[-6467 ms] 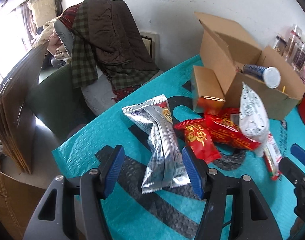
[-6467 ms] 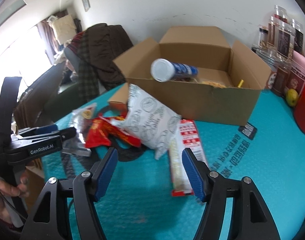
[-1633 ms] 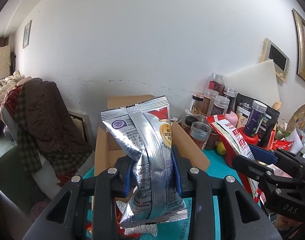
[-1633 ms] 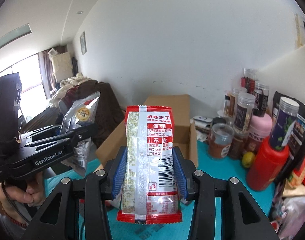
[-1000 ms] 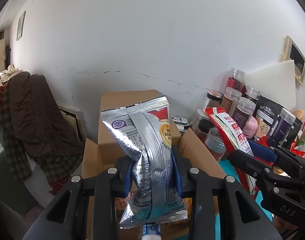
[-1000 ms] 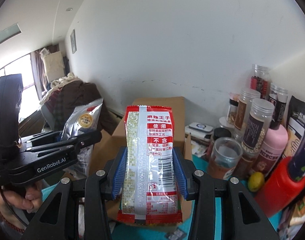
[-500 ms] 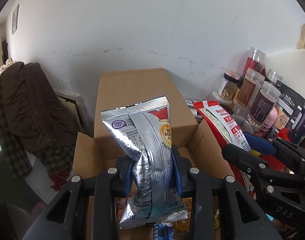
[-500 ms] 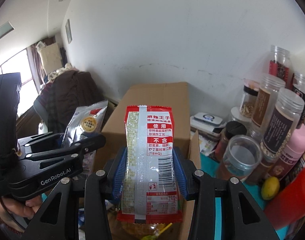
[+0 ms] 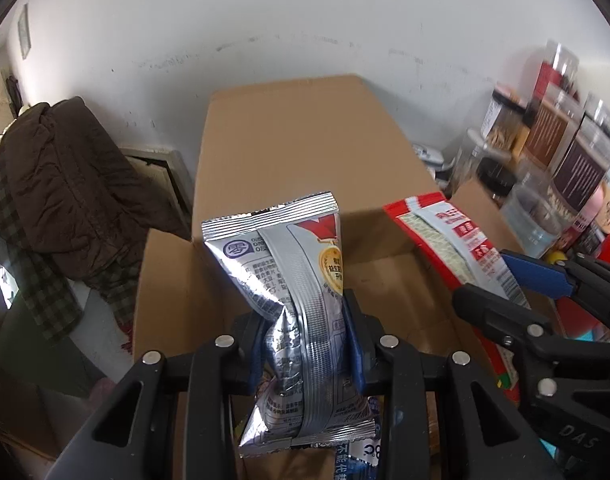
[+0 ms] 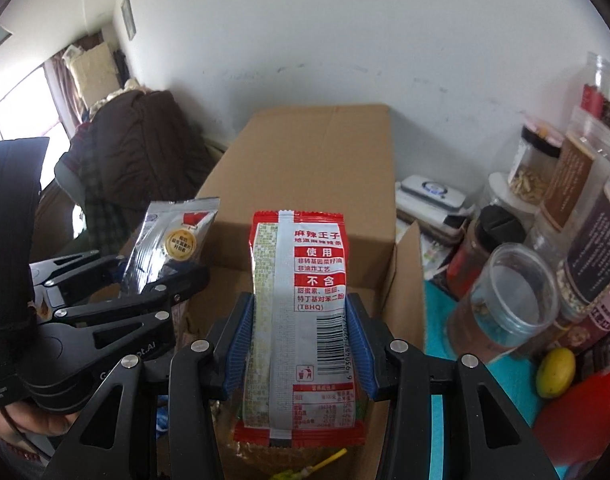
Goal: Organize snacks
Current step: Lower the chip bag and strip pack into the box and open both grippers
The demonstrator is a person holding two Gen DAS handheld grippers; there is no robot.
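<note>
My left gripper (image 9: pixel 307 344) is shut on a crumpled silver snack packet (image 9: pixel 293 292), held upright over the open cardboard box (image 9: pixel 297 160). My right gripper (image 10: pixel 301 336) is shut on a red and white snack packet (image 10: pixel 301 300), also upright above the same cardboard box (image 10: pixel 313 160). In the left wrist view the red packet (image 9: pixel 457 248) and the right gripper (image 9: pixel 517 284) hang over the box's right side. From the right wrist I see the silver packet (image 10: pixel 173 240) in the left gripper (image 10: pixel 145 276) to my left. A blue tube (image 9: pixel 357 456) lies inside the box.
Jars and bottles (image 10: pixel 565 220) crowd the teal mat (image 10: pixel 437 300) right of the box, with a clear plastic jar (image 10: pixel 505 296), a yellow fruit (image 10: pixel 555 366) and a red bottle (image 10: pixel 585 420). A brown coat (image 9: pixel 65 184) hangs over a chair at left. The white wall stands right behind the box.
Both grippers have sunk and tipped downward toward the box while keeping their packets. The box now fills more of each view and its inside shows.
</note>
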